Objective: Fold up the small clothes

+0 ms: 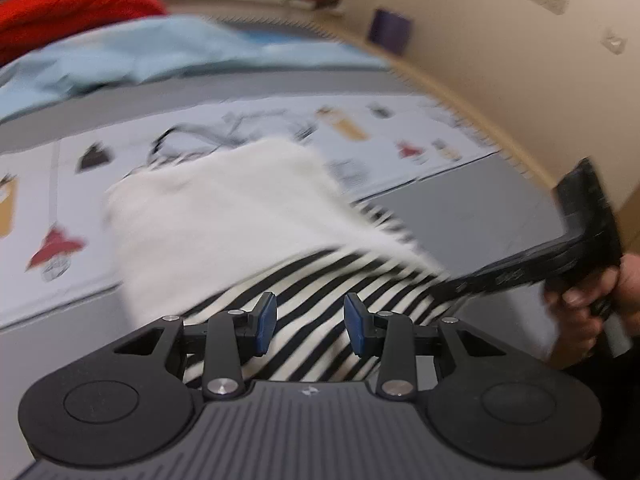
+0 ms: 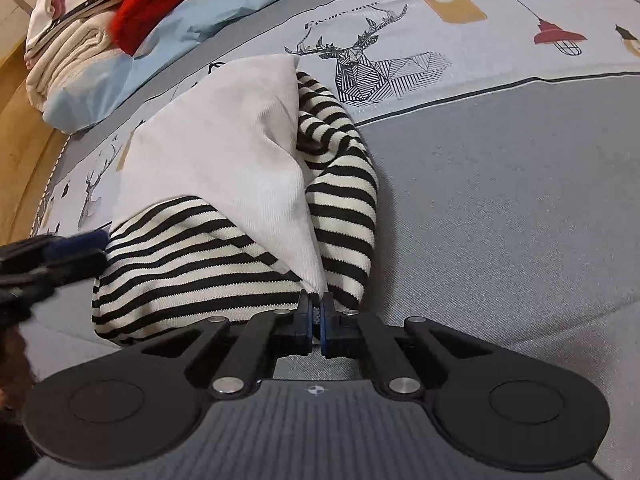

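The printed sheet (image 2: pixel 460 92) covers the bed. On it, at center, lies the striped garment (image 2: pixel 188 256), its white side (image 2: pixel 224 152) turned up. At 6 o'clock the right gripper (image 2: pixel 317 312) is clamped on a corner of the garment. The left gripper (image 1: pixel 310 322) stands partly open above the stripes, gripping nothing.
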Action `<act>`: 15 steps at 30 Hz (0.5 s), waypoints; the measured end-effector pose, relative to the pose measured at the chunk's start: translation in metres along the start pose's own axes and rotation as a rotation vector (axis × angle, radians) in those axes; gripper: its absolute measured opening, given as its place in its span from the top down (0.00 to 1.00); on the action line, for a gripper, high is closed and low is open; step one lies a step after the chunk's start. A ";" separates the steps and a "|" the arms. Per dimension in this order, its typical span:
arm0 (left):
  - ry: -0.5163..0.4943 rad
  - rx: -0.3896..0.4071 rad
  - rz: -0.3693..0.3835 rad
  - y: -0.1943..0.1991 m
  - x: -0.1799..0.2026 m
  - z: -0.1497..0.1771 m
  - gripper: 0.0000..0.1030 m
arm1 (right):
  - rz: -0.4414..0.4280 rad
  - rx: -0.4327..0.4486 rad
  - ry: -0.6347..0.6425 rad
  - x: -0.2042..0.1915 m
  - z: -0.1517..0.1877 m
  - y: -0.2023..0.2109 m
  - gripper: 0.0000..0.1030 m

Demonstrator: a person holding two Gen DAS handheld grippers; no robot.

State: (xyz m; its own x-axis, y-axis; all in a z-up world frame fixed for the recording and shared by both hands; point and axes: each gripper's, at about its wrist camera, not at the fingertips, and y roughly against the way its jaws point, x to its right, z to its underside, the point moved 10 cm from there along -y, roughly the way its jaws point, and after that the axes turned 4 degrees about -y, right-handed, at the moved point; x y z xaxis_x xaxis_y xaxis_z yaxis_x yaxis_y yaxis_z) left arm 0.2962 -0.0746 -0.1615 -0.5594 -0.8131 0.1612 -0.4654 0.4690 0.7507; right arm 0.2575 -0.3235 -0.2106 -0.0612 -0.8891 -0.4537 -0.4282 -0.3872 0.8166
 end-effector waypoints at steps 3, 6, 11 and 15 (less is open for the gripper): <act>-0.121 -0.186 -0.135 -0.031 -0.010 0.040 0.58 | 0.015 -0.005 0.004 0.000 -0.001 -0.004 0.98; -0.127 -0.144 -0.132 -0.021 -0.001 0.030 0.58 | 0.019 0.004 0.028 -0.005 -0.001 -0.004 0.97; 0.012 -0.064 -0.149 0.012 -0.016 0.018 0.58 | -0.003 0.145 0.053 -0.019 -0.021 0.020 0.92; 0.129 -0.201 -0.176 -0.003 -0.035 0.048 0.58 | 0.026 0.180 0.142 -0.029 -0.024 0.019 0.70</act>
State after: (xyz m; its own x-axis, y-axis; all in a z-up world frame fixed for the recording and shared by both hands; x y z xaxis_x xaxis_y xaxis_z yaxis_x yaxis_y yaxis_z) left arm 0.2840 -0.0306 -0.2004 -0.3838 -0.9192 0.0876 -0.3952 0.2493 0.8841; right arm 0.2725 -0.3114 -0.1734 0.0480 -0.9285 -0.3683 -0.5828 -0.3255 0.7446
